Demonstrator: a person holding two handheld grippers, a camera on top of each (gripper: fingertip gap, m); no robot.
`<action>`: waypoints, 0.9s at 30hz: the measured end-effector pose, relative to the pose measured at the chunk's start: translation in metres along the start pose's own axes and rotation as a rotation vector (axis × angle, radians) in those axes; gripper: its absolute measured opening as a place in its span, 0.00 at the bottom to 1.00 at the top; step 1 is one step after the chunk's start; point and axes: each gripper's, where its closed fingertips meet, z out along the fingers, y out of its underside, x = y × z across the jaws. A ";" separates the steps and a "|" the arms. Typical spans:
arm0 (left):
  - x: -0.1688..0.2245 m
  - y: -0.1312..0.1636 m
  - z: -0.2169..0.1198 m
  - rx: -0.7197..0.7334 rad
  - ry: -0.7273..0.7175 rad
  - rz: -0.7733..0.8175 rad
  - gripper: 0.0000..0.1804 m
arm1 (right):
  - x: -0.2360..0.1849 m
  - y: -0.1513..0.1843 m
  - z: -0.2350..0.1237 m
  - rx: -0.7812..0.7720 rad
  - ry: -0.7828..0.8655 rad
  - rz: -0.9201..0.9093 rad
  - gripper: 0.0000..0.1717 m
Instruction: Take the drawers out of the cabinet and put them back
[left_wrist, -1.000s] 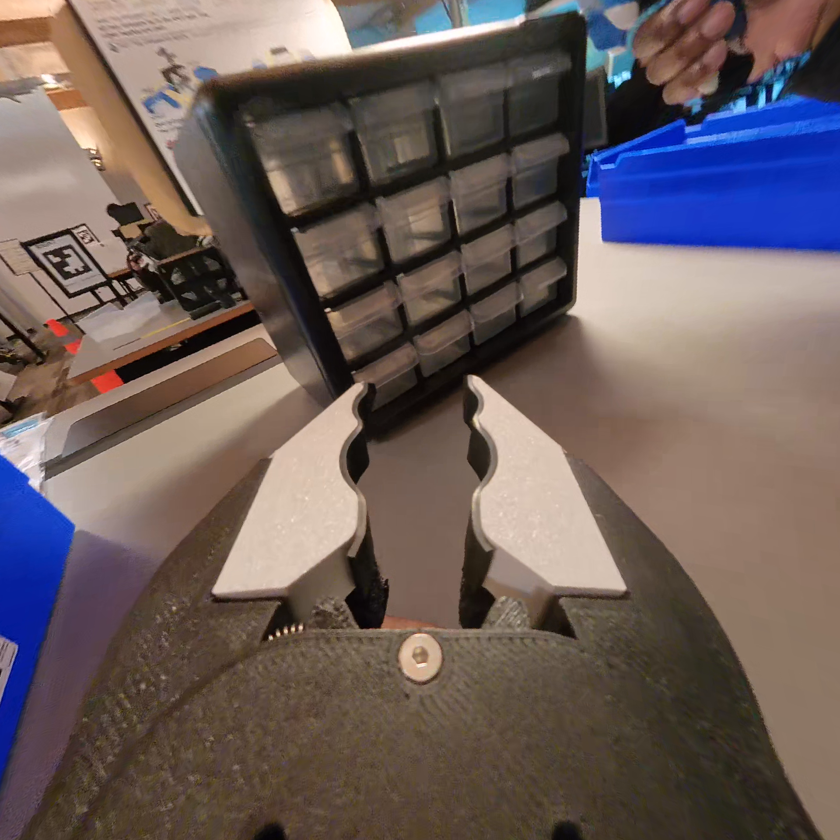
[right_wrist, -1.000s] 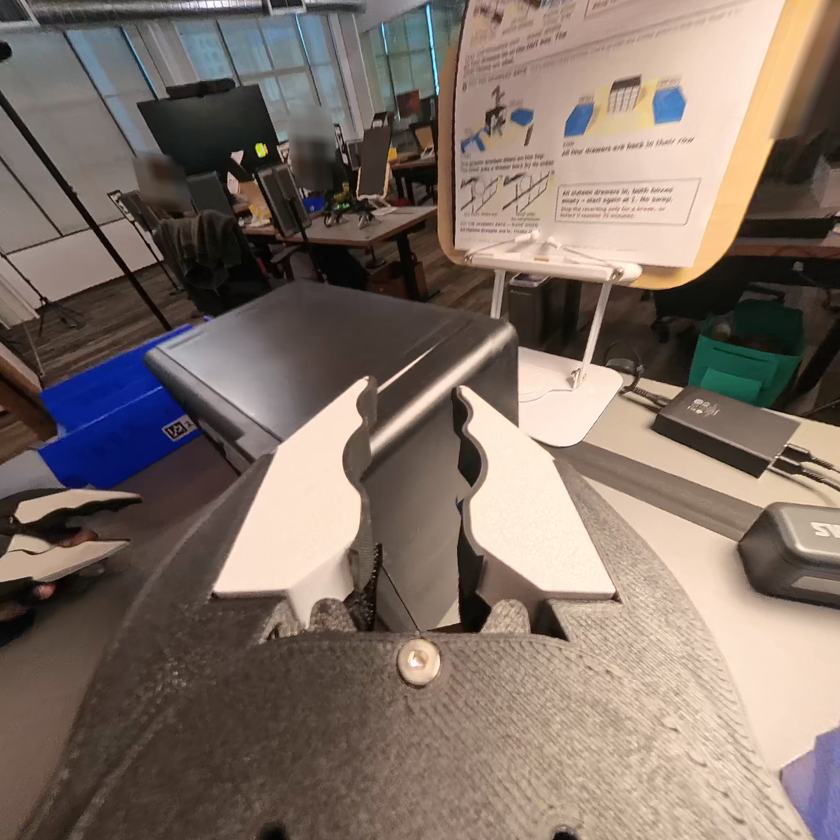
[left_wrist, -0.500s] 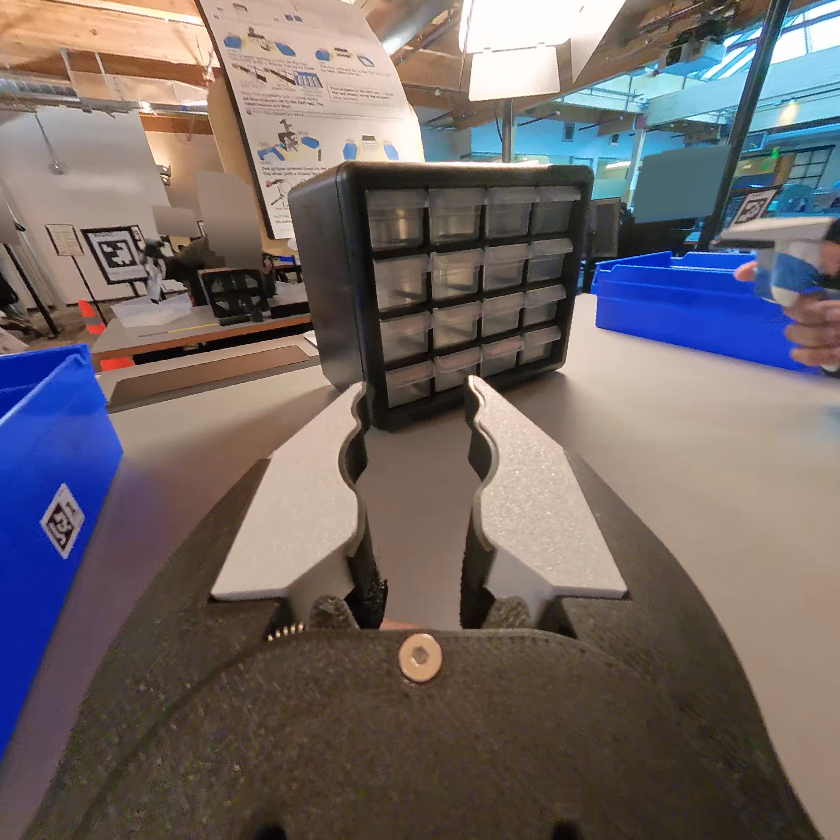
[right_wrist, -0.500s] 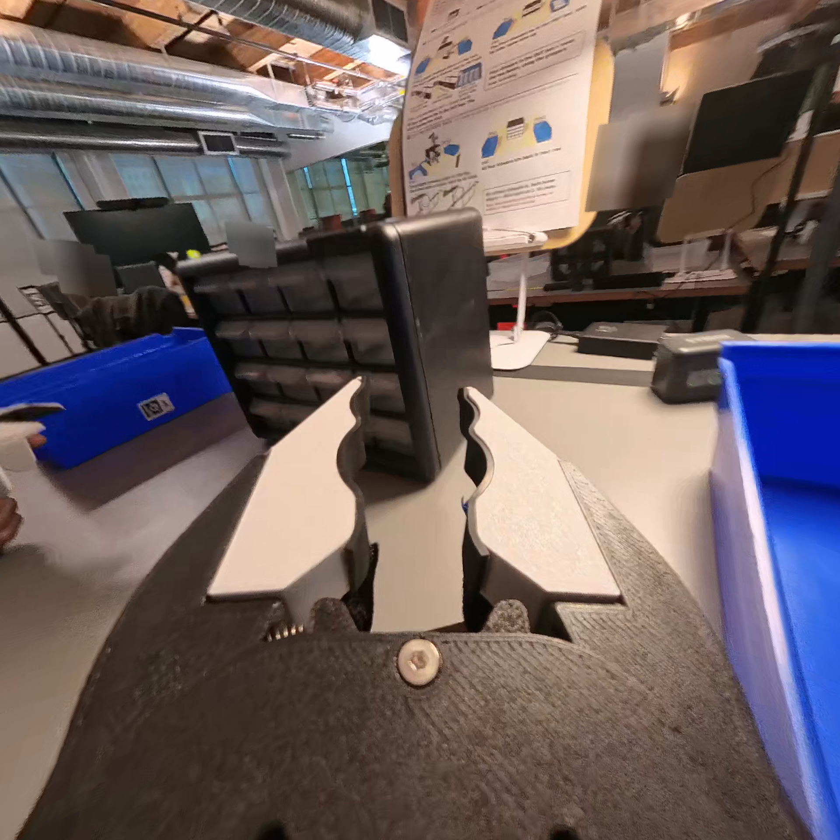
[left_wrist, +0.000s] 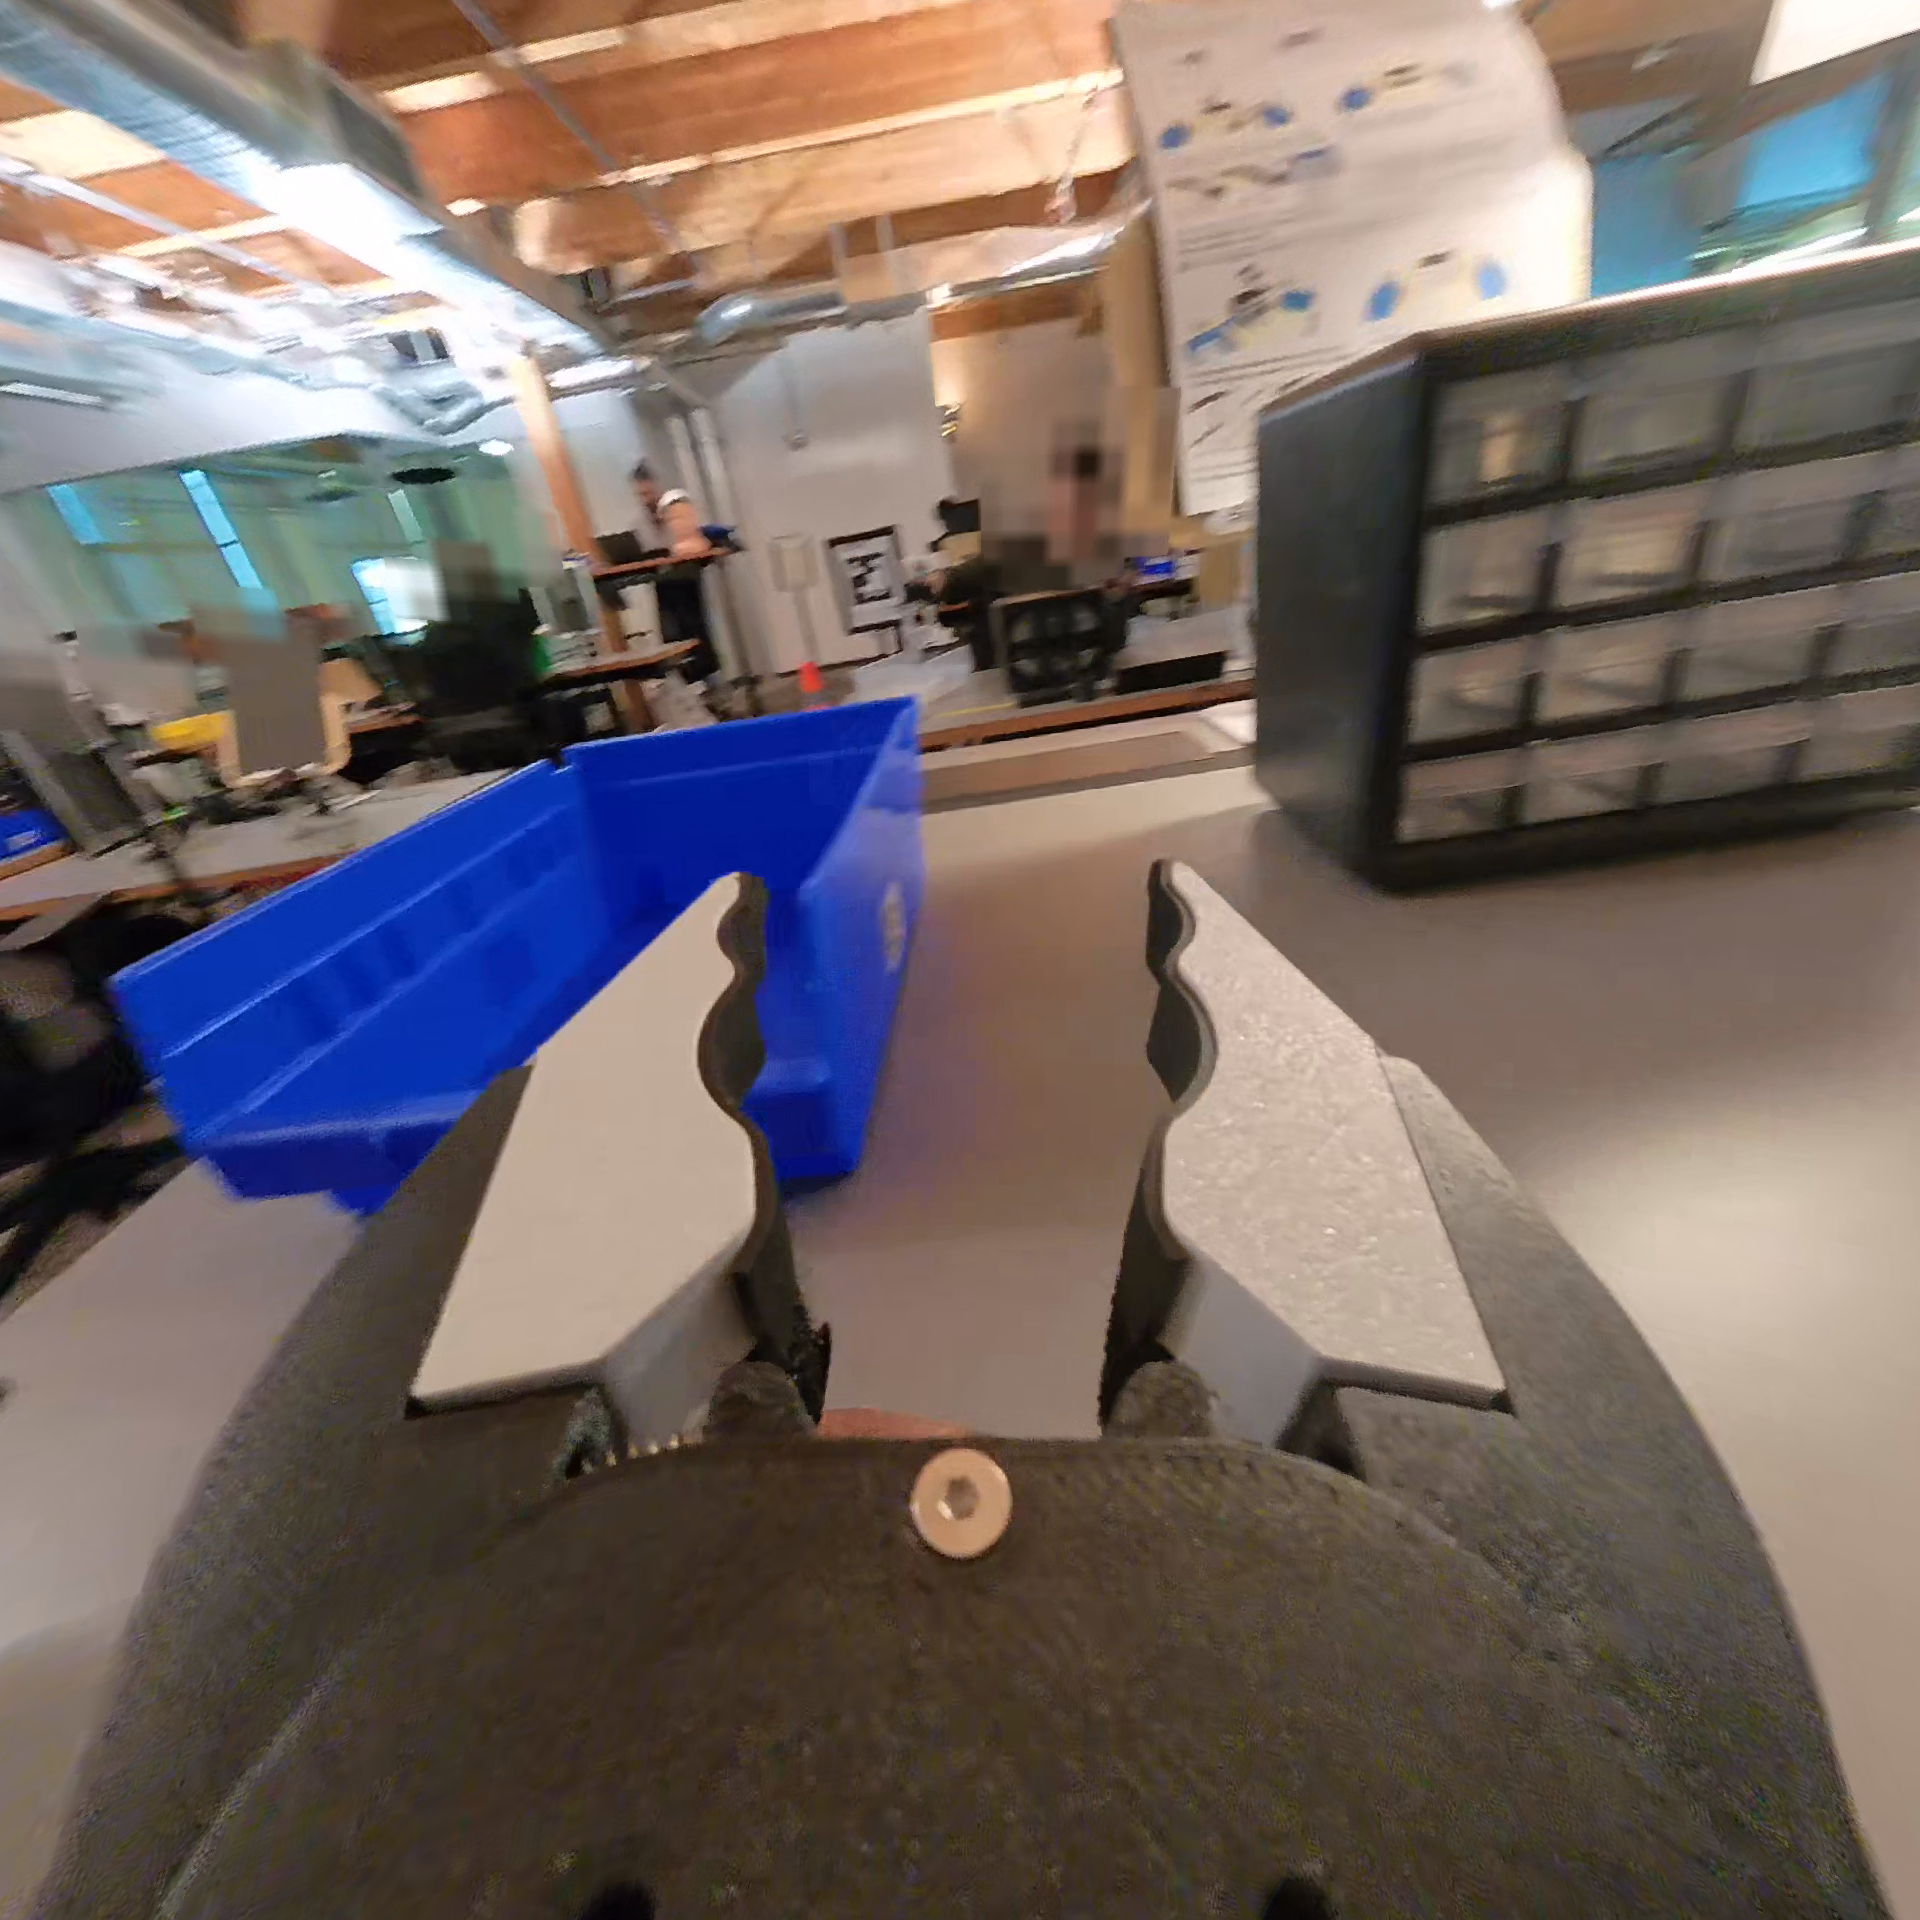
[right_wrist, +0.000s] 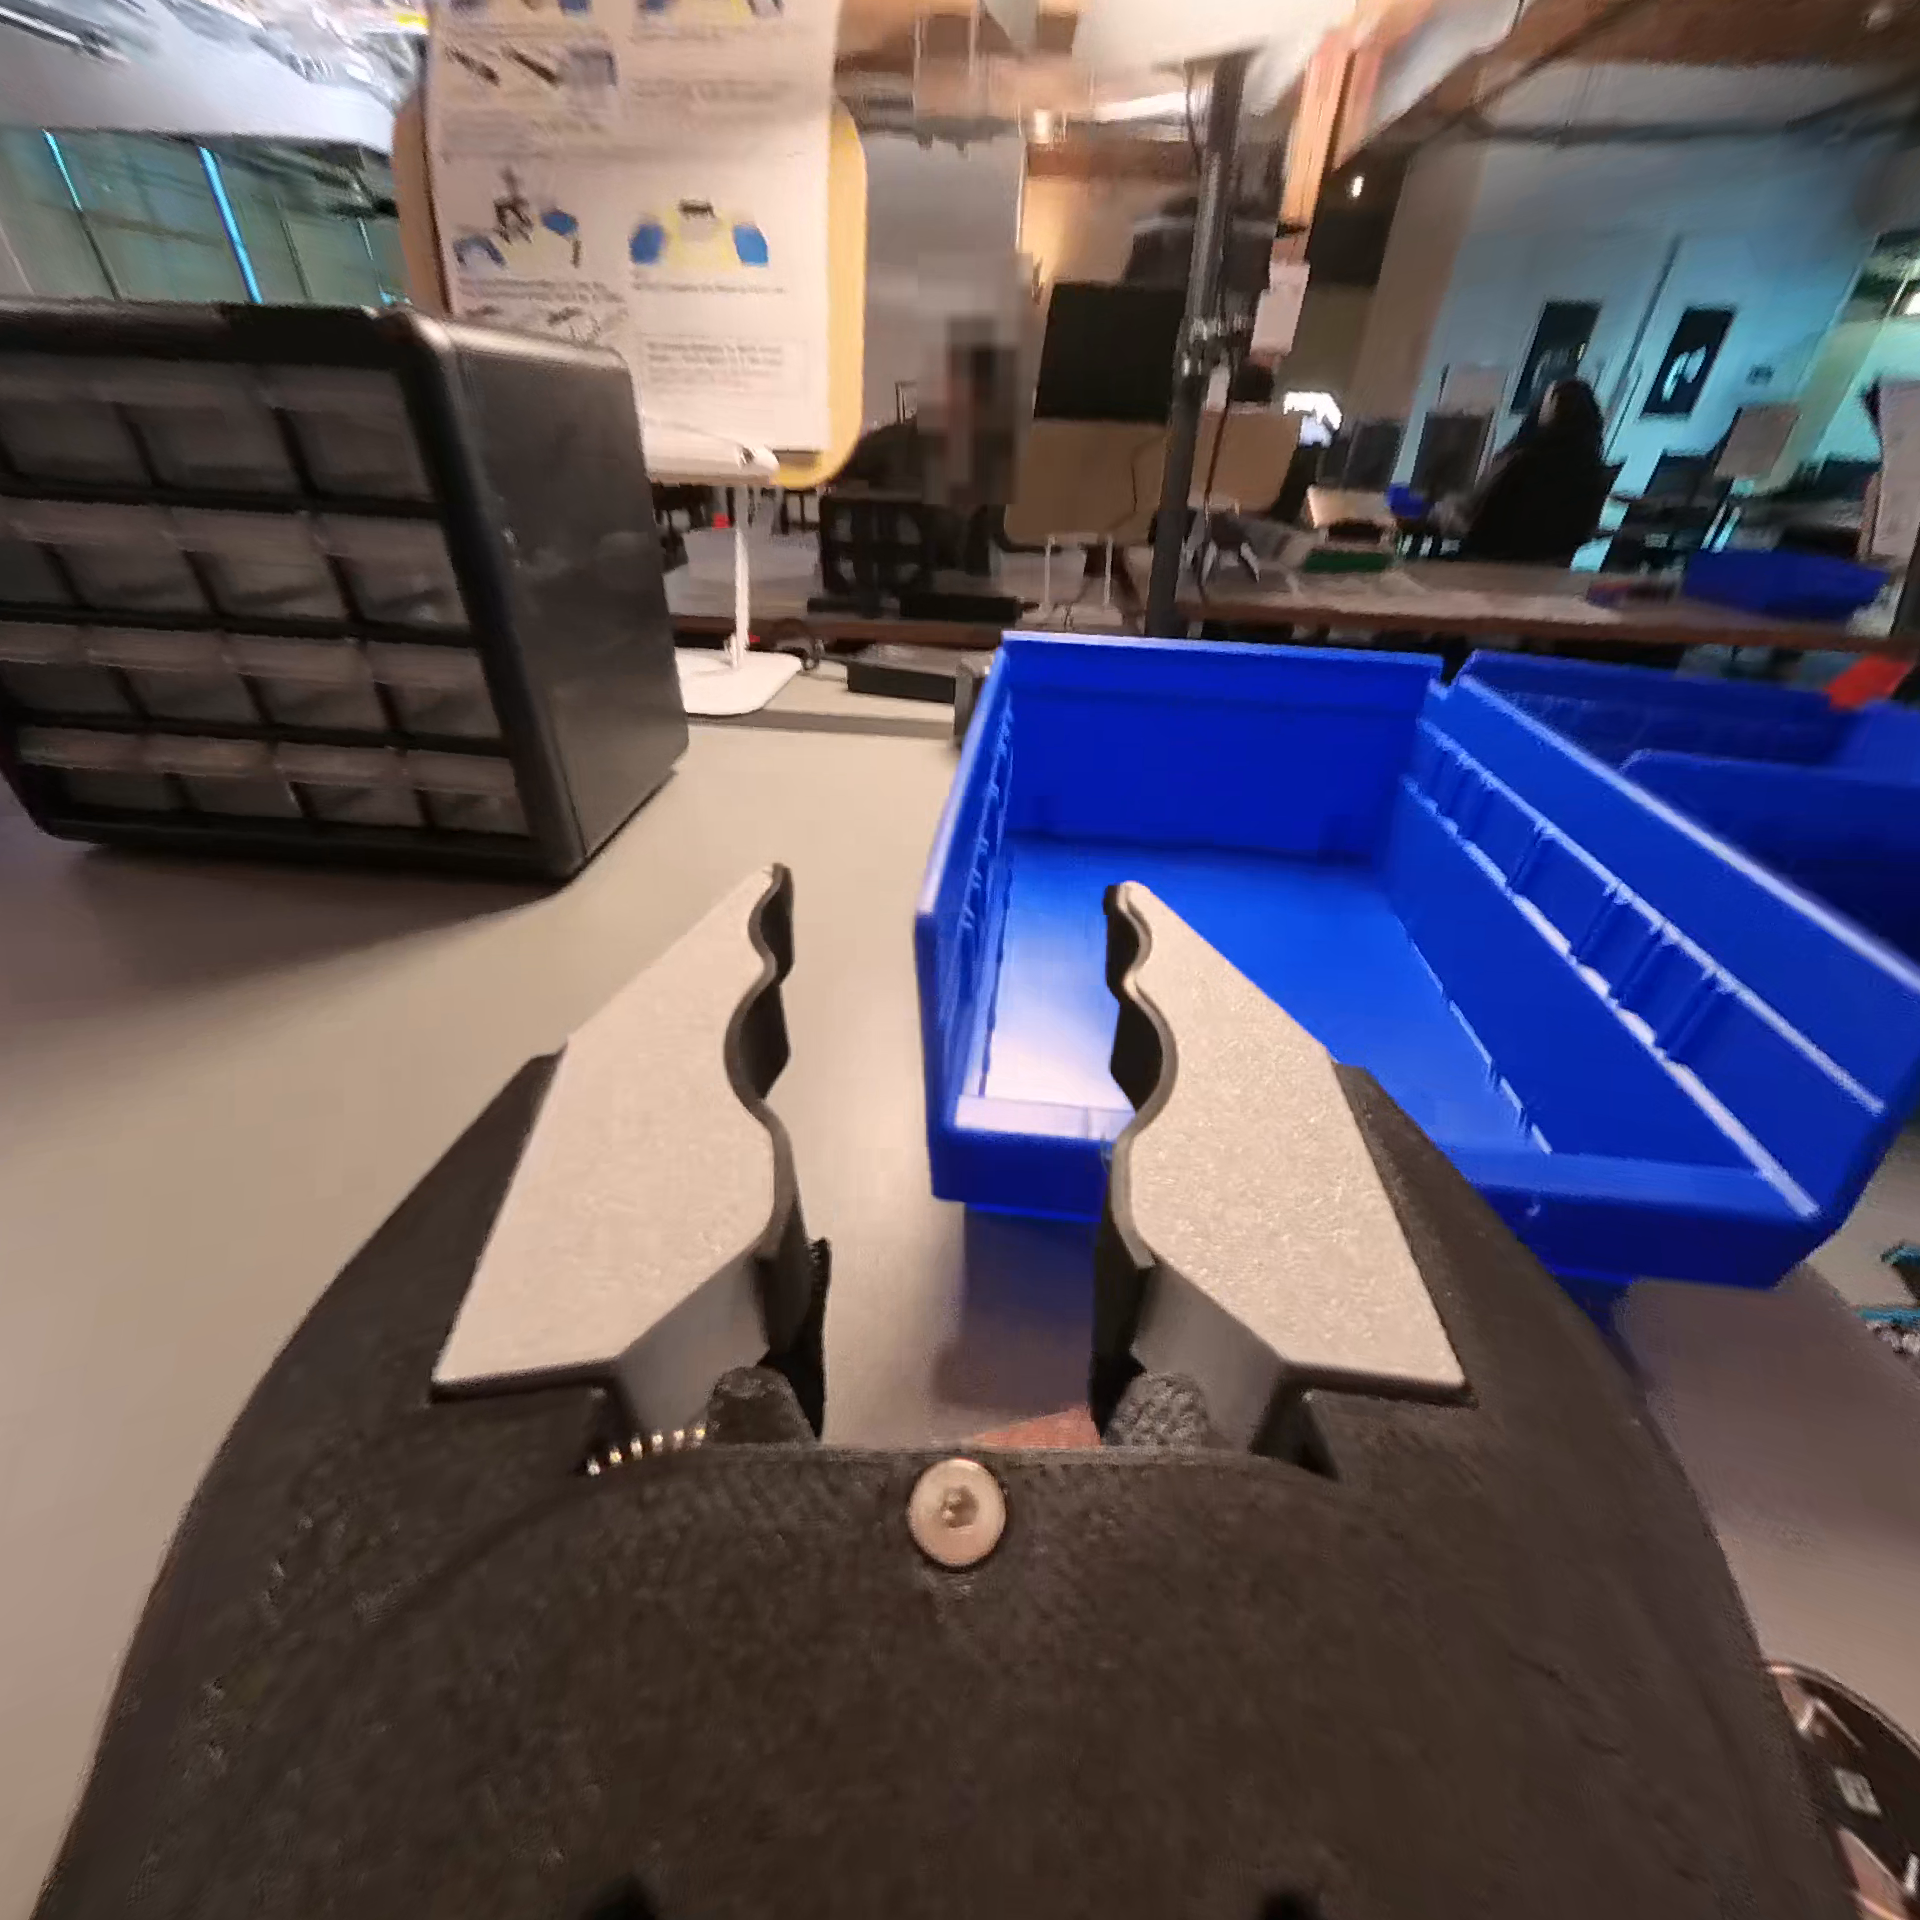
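The black cabinet (left_wrist: 1600, 623) with several clear drawers stands on the grey table (left_wrist: 1558, 1039), at the right in the left wrist view and at the left in the right wrist view (right_wrist: 312, 582). All its drawers that show sit in their slots. My left gripper (left_wrist: 951, 894) is open and empty, above the table between the cabinet and a blue bin (left_wrist: 499, 956). My right gripper (right_wrist: 945, 894) is open and empty, pointing at the near left wall of another blue bin (right_wrist: 1351, 935). Both views are blurred.
An instruction poster on a stand (right_wrist: 634, 229) is behind the cabinet. More blue bins (right_wrist: 1714, 748) lie at the far right. A black device (right_wrist: 894, 675) lies on the table behind the right bin. Desks and people fill the room behind.
Both grippers have opened wider and swung away from the cabinet: the left one to the left toward its bin, the right one to the right toward its bin. Nothing was taken hold of.
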 end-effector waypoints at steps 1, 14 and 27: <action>-0.012 0.003 -0.001 -0.015 -0.041 -0.003 0.42 | 0.002 0.005 0.003 -0.023 -0.003 0.017 0.38; -0.062 0.024 0.018 -0.141 -0.250 -0.129 0.45 | -0.004 0.026 0.036 -0.124 0.009 -0.022 0.41; -0.060 0.051 0.073 -0.271 -0.159 -0.087 0.32 | 0.000 0.035 0.049 -0.187 0.015 -0.016 0.27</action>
